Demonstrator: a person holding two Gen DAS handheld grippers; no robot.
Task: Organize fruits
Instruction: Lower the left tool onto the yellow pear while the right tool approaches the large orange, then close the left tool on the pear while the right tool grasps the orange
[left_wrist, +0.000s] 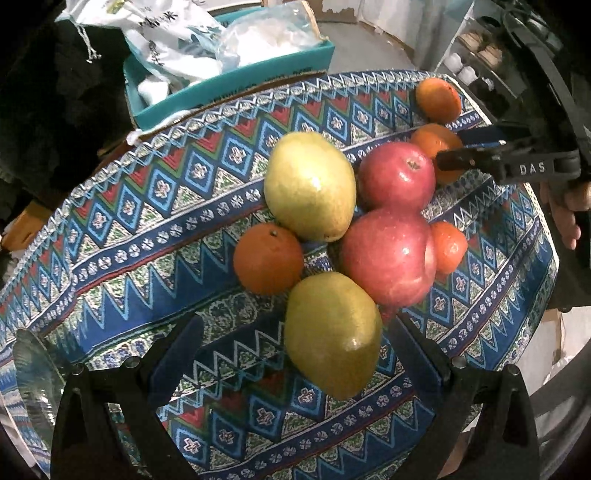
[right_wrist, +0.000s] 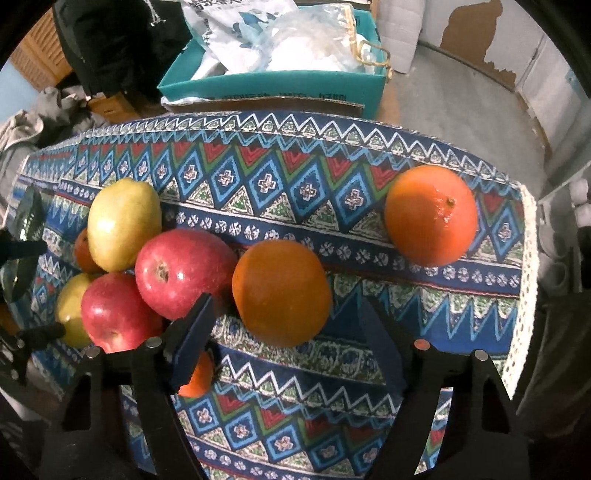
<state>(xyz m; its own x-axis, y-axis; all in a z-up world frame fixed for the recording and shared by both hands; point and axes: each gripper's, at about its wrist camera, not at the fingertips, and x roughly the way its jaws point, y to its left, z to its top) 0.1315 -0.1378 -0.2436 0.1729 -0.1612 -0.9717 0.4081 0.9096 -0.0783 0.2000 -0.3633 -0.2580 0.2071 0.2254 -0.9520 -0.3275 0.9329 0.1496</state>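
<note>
Fruit lies clustered on a patterned cloth (left_wrist: 147, 221). In the left wrist view, my open left gripper (left_wrist: 295, 354) straddles a yellow-green pear (left_wrist: 332, 332). Beyond it are two red apples (left_wrist: 388, 254) (left_wrist: 397, 175), a second pear (left_wrist: 310, 184) and several oranges (left_wrist: 267, 258). My right gripper (left_wrist: 469, 147) shows at the right, by an orange (left_wrist: 430, 142). In the right wrist view, my open right gripper (right_wrist: 288, 332) has an orange (right_wrist: 282, 291) between its fingers. Another orange (right_wrist: 430, 214) lies at the far right, apples (right_wrist: 181, 269) and pears (right_wrist: 123, 221) to the left.
A teal box (right_wrist: 273, 86) full of plastic bags stands behind the table. The cloth's lace edge (right_wrist: 528, 277) marks the table's right side. A glass plate (left_wrist: 33, 380) sits at the left. Shelves (left_wrist: 476, 48) stand at the far right.
</note>
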